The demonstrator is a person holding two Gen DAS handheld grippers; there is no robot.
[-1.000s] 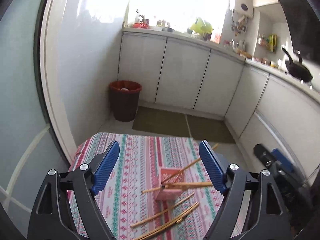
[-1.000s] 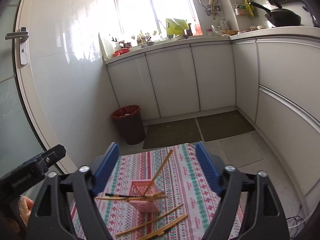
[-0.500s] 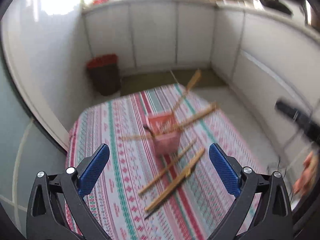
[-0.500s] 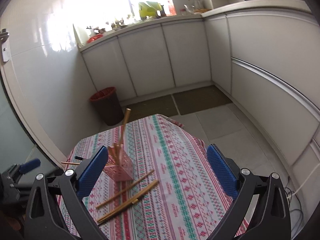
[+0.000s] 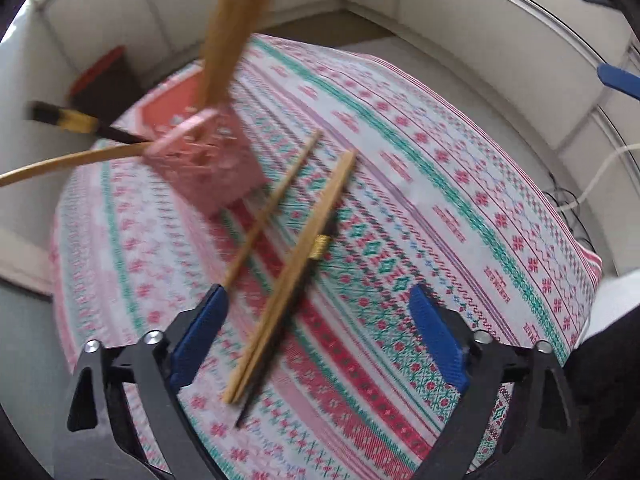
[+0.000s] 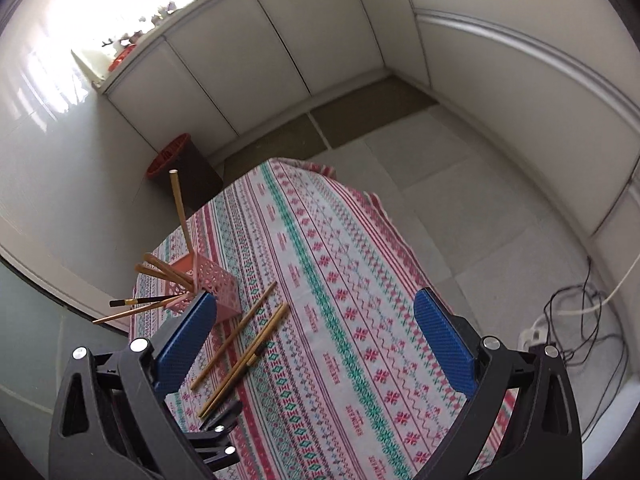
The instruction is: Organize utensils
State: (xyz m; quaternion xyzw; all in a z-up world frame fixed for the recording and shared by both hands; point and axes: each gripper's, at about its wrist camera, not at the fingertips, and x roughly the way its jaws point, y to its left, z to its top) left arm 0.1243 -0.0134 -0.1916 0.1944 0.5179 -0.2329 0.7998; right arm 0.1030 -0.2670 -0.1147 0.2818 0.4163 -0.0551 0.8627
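Note:
A pink lattice holder (image 5: 208, 166) (image 6: 214, 288) stands on the patterned tablecloth (image 5: 440, 200) with several wooden chopsticks and one black chopstick sticking out. Loose wooden chopsticks (image 5: 288, 276) (image 6: 244, 360) and a black one with a gold band (image 5: 318, 246) lie on the cloth right of the holder. My left gripper (image 5: 316, 340) is open and empty, low over the loose chopsticks. My right gripper (image 6: 312, 344) is open and empty, higher above the table. The left gripper's tip (image 6: 220, 420) shows at the bottom of the right wrist view.
A red waste bin (image 6: 180, 164) stands on the floor beyond the table. White cabinets (image 6: 280, 40) line the far and right walls. Cables and a socket strip (image 6: 560, 320) lie on the floor at right. Floor mats (image 6: 360, 112) lie by the cabinets.
Both grippers have tilted down and moved in toward the table. The left has dropped close over the loose chopsticks. Both stay open.

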